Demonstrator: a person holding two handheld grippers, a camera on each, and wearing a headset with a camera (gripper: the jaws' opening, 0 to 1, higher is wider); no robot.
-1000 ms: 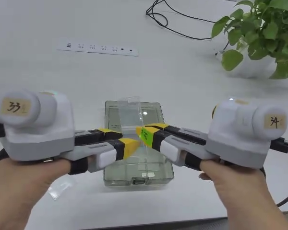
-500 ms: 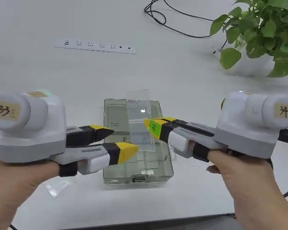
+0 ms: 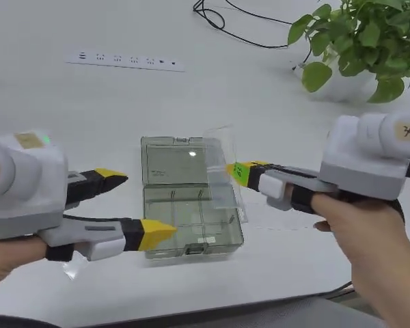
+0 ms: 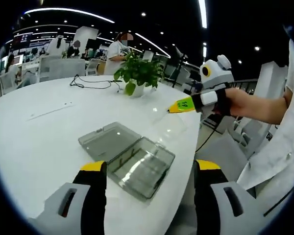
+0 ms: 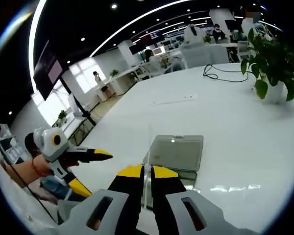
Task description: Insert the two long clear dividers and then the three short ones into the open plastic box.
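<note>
The white worktop [image 3: 260,102] spreads wide before me, with a potted plant [image 3: 355,41] at its far right corner and a power strip [image 3: 126,61] lying well beyond the work; in the middle sits the open plastic box [image 3: 191,247], its lid [image 3: 165,164] folded flat away from me and its base nearest me; faint partition lines show in the base, though I cannot tell how many dividers are already seated; my left gripper [image 3: 147,205] hangs beside the box's left edge with its jaws spread wide and nothing between them, and its own view looks down between them onto the box [image 4: 105,139]; my right gripper [image 3: 234,171] is clamped on a clear divider [image 3: 219,154], which stands tilted above the right side of the box, apart from it; in the right gripper view the sheet shows as a thin edge [image 5: 149,147] rising between the closed jaws; I cannot say whether it is a long piece or a short one; a small clear piece [image 3: 75,270] lies on the worktop near my left hand; I judge I am mid-insertion, carrying one divider towards its slot; the next move calls for squaring the sheet upright, lining its ends with the grooves in the walls, and lowering it straight, perhaps with the free gripper steadying the box so that it does not slide.
</note>
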